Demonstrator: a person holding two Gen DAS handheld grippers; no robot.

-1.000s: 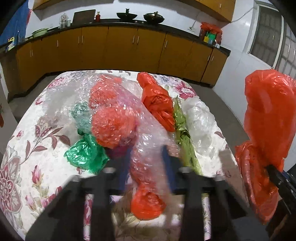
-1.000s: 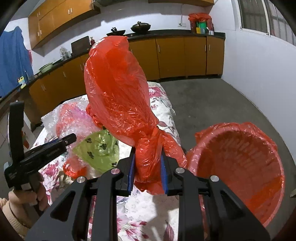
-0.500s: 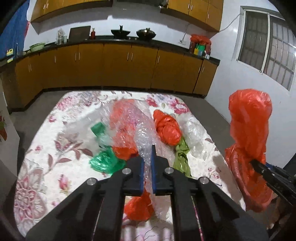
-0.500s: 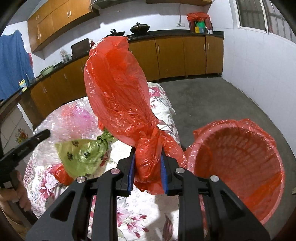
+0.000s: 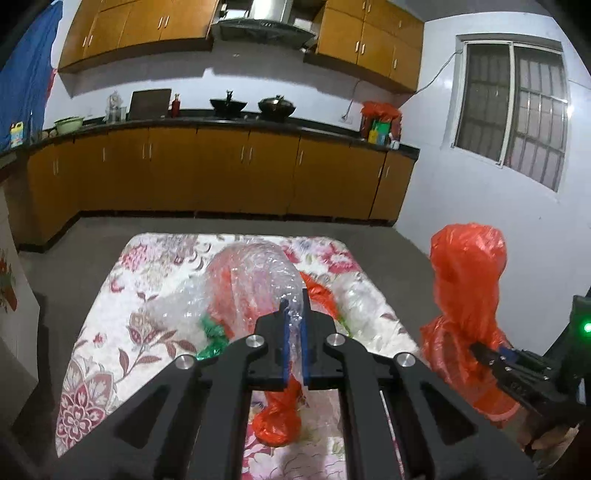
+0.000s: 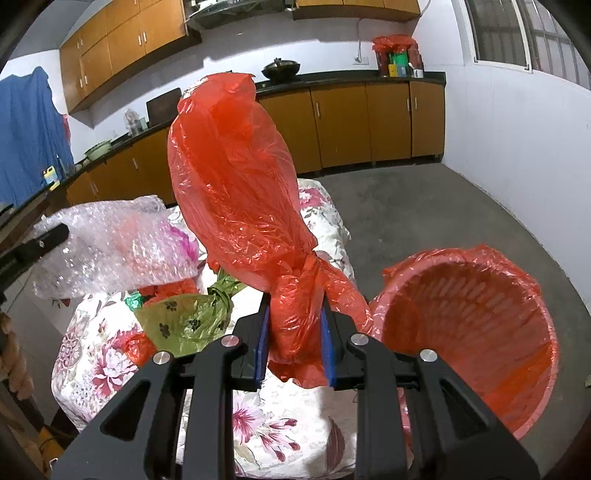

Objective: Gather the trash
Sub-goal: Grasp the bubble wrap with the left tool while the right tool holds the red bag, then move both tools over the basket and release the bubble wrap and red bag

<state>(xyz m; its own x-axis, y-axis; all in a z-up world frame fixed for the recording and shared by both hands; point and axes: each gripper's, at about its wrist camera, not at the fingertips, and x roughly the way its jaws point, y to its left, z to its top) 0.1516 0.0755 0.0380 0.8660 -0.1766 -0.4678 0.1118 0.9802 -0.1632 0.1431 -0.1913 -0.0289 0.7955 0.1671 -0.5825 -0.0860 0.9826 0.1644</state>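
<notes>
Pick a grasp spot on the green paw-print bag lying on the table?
Take the green paw-print bag at its twisted, knotted neck, probably coming from above on the bin side. The neck is narrow and bunched, sticking up clear of the pile; the body is slack, with the bubble wrap hanging over its far side.

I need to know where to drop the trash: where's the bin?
In the right wrist view, the red-lined bin stands on the floor at lower right, beside the table.

A home kitchen: orange-brown cabinets (image 5: 229, 170) run under a dark countertop (image 5: 207, 123) along the far wall, with woks (image 5: 277, 104) beneath a range hood (image 5: 264, 22), and a barred window (image 5: 511, 110) at right.
</notes>
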